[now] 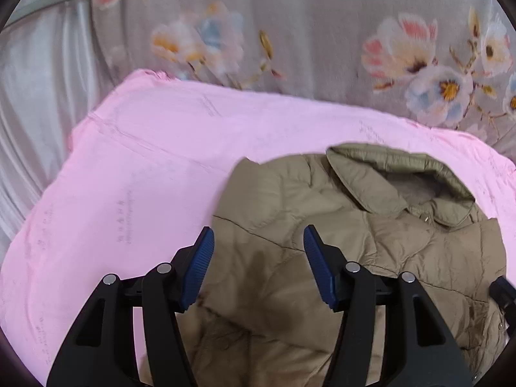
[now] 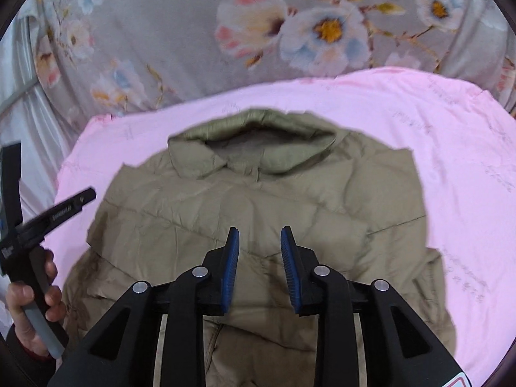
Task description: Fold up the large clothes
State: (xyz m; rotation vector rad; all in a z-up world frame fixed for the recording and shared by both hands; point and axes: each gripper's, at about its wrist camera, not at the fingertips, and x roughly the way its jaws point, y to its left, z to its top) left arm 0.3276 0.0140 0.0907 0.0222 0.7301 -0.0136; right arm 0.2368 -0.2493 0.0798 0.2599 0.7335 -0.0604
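A: Is it bright where I'm working?
B: Yes, soft and even. My hand-held gripper [image 2: 260,238] drops a dim shadow on the coat [image 2: 258,200].
A: Sharp?
B: No, a bit blurry. The edges bend and the corners go dark.

Both wrist cameras look forward and steeply down along their own blue-padded fingers from close above the olive jacket [image 2: 258,193], the left view set over its left part, the right view centred below the collar, and both share the pink sheet [image 1: 145,148] and floral fabric [image 2: 161,32].
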